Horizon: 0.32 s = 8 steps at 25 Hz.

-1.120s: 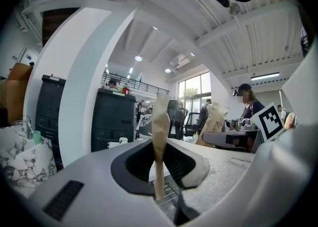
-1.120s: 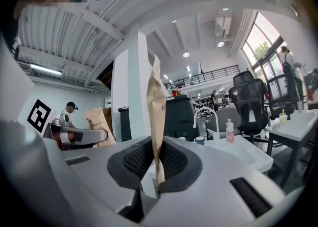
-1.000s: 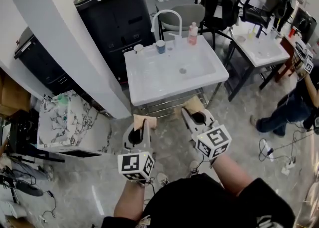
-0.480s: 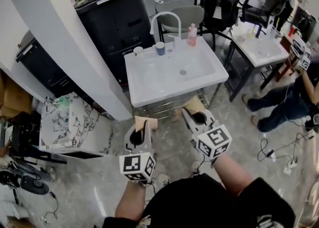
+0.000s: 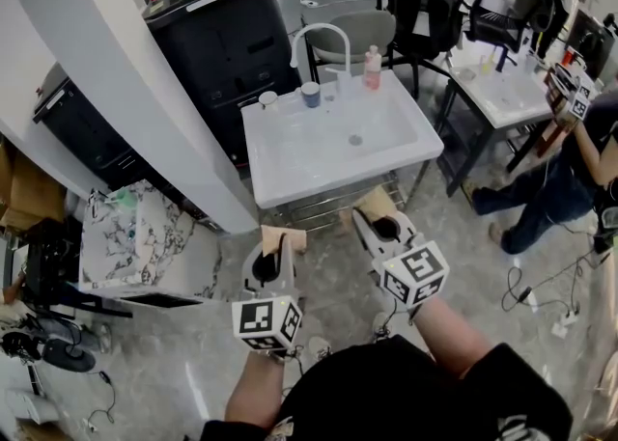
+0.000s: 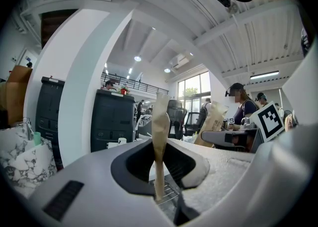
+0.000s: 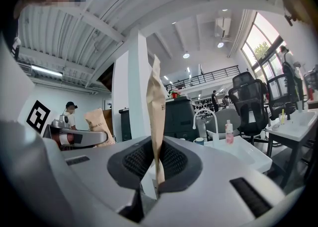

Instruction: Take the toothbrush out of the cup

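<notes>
From where I stand, the person faces a white sink (image 5: 290, 179) with both arms drawn back in front of it, well short of anything on it. The left claw (image 5: 280, 235) and the right claw (image 5: 376, 204) both point level toward the basin. Each is clenched on nothing, and the tan pads (image 6: 160, 141) meet flat with no object between them.

Two cups stand on the back rim of the sink, left of the faucet (image 5: 323, 25). One is a blue cup (image 5: 310, 92) and the other a white cup (image 5: 267, 96) just beside it. A pink bottle (image 5: 373, 67) stands on the far side of the faucet. The toothbrush is too small to make out from here, and I cannot tell which cup holds it. Neither claw is near either cup.

I expect a toothbrush to be light and stiff, with a slim plastic handle that may be smooth or wet and so inclined to slip or twist between flat pads. It probably leans loose against the cup's rim rather than standing firm.

The best hold looks to be on the handle where it rises clear of the rim, below the bristle head. The pads should close across the handle's flatter sides, and the lift should follow the line of the handle.

The cup is likely light too, so a crooked pull could drag or tip it on the narrow ledge. The other claw could steady the cup's wall if the brush catches.
</notes>
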Tool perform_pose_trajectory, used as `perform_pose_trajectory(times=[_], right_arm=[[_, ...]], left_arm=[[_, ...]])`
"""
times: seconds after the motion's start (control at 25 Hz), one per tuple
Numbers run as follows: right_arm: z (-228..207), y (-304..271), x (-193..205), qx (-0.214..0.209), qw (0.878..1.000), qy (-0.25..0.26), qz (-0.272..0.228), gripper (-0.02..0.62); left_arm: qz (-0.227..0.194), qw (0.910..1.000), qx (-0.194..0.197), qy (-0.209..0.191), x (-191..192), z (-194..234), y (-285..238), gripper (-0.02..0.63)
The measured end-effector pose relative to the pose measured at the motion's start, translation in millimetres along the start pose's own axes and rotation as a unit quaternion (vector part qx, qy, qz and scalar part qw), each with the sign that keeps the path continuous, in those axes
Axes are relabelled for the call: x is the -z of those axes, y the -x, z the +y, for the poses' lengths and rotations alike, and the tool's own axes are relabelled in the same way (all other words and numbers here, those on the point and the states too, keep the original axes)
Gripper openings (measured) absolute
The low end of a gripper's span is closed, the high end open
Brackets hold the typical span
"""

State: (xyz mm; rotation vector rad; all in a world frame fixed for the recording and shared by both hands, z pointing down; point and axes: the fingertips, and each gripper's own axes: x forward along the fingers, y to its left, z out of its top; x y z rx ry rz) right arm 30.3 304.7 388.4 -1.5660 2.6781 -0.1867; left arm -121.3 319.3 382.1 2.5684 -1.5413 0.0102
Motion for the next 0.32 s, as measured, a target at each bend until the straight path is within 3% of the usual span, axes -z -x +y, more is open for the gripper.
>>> perform_pose_trajectory(times=[0.32], right_arm=[[-2.4, 1.0, -4.4, -0.003, 1.000, 0.000, 0.000, 0.026]], left_arm=[[0.000, 1.0000, -0.002, 0.000, -3.3, -3.2, -1.4, 0.051]])
